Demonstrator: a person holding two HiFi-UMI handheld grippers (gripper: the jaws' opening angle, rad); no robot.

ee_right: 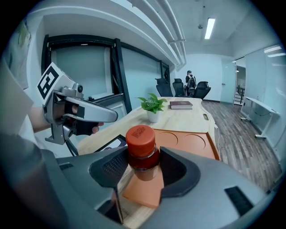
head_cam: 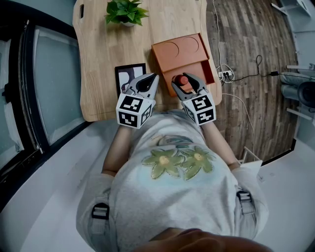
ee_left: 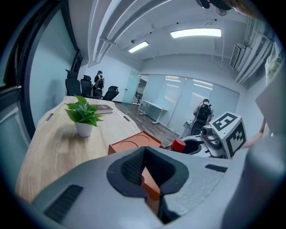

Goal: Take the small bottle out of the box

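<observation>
The grey right gripper [ee_right: 142, 162] is hiding the lower body of the small red-capped bottle [ee_right: 141, 142]; the left gripper [head_cam: 153, 78] is covering a corner of the black-framed picture [head_cam: 125, 76].

Light wooden table [head_cam: 98, 59], long, rounded corners. Potted plant [head_cam: 126, 12] at far middle. Orange box [head_cam: 183, 56] on right side, near edge. Black-framed picture [head_cam: 129, 78] flat just left of box, at near edge. Book [ee_right: 181, 105] at far end, beyond plant.
</observation>
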